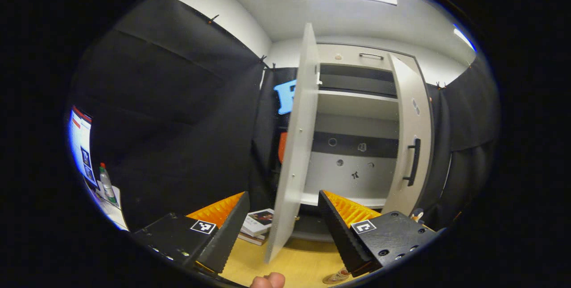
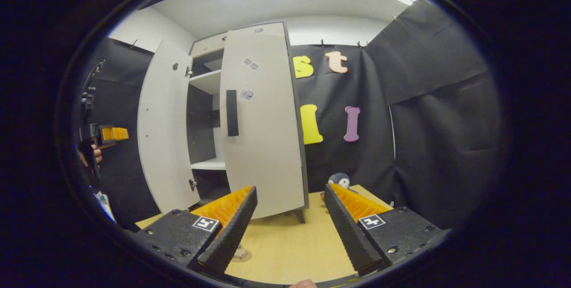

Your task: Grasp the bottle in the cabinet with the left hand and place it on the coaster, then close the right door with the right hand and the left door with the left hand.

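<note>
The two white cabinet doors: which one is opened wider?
The left white cabinet door: it swings far out, edge-on in the left gripper view. The right white door with the black handle stands only partly open.

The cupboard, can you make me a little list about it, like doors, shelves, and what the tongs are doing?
cupboard: tall pale grey cabinet standing on a light wooden tabletop
left door: plain pale grey panel, swung wide open
right door: pale grey with a black bar handle, partly open
shelves: the white shelves seen look bare
left tongs: open, holding nothing, pointing at the left door's edge
right tongs: open, holding nothing, facing the right door
nearby: stacked books, small grey plush toy
</note>
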Action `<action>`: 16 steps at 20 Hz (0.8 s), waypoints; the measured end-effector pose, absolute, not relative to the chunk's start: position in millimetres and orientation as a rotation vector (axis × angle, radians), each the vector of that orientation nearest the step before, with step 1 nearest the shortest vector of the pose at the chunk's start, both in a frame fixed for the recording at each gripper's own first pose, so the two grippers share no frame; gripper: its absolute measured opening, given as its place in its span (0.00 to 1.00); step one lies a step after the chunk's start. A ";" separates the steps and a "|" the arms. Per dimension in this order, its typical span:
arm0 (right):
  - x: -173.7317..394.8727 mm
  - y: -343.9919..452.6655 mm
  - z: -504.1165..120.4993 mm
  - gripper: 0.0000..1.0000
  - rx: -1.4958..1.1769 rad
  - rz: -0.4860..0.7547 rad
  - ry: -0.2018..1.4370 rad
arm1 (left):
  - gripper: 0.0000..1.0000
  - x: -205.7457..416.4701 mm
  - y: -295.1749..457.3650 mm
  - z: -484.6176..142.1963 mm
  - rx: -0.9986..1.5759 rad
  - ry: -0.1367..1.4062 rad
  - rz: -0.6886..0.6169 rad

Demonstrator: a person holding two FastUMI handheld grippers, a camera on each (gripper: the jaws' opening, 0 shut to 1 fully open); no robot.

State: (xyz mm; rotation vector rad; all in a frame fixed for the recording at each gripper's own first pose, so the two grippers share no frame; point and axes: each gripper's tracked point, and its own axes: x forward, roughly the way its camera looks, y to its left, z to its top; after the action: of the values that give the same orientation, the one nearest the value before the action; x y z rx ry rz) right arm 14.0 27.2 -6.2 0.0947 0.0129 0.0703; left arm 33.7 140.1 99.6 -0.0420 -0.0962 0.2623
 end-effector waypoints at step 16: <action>21.2 4.9 17.5 0.99 0.074 0.053 -0.017 | 0.95 150.1 238.4 115.9 -0.038 -0.113 0.370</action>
State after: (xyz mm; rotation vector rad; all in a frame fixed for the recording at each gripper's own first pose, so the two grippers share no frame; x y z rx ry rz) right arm 21.2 4.9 17.5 0.0744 -0.0175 0.0531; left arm 150.1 238.4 115.9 -0.0380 -0.1127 0.3695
